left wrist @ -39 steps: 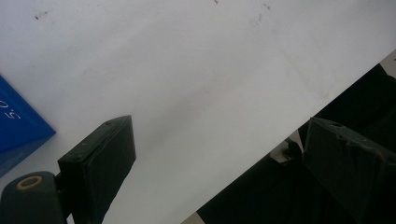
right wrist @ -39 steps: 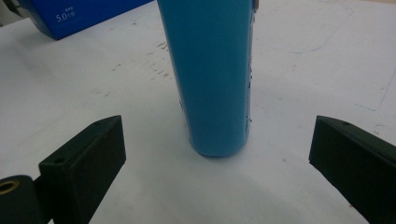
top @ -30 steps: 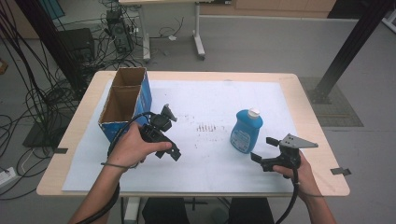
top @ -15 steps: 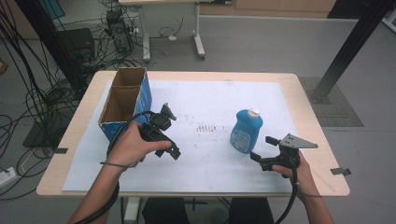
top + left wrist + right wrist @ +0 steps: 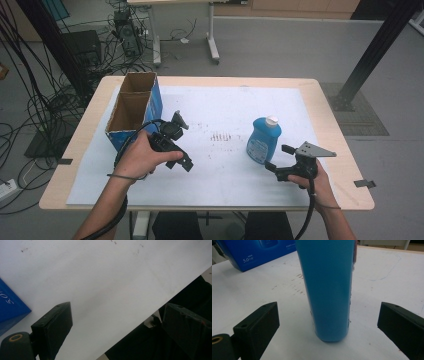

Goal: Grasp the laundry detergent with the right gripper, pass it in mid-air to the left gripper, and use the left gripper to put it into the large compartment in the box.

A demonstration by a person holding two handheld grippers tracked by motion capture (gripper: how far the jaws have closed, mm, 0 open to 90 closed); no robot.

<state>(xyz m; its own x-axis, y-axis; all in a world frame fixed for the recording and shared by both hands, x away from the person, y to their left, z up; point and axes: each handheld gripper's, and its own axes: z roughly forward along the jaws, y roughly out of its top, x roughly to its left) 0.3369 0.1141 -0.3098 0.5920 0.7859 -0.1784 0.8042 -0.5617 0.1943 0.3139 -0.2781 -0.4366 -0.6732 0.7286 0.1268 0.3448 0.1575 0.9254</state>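
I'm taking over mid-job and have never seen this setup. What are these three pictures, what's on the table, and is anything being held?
There is no robot arm: a person stands at the table with a hand-held two-jaw gripper in each hand. The high view looks down from above the person's side. The other two pictures come from cameras riding on each gripper, looking along its black jaws.

On the white sheet stand a blue bottle with a white cap and an open blue cardboard box.

The left gripper is open over bare sheet beside the box corner and holds nothing. The right gripper is open and faces the bottle, which stands upright just ahead of the jaws, untouched. Nothing is held yet.
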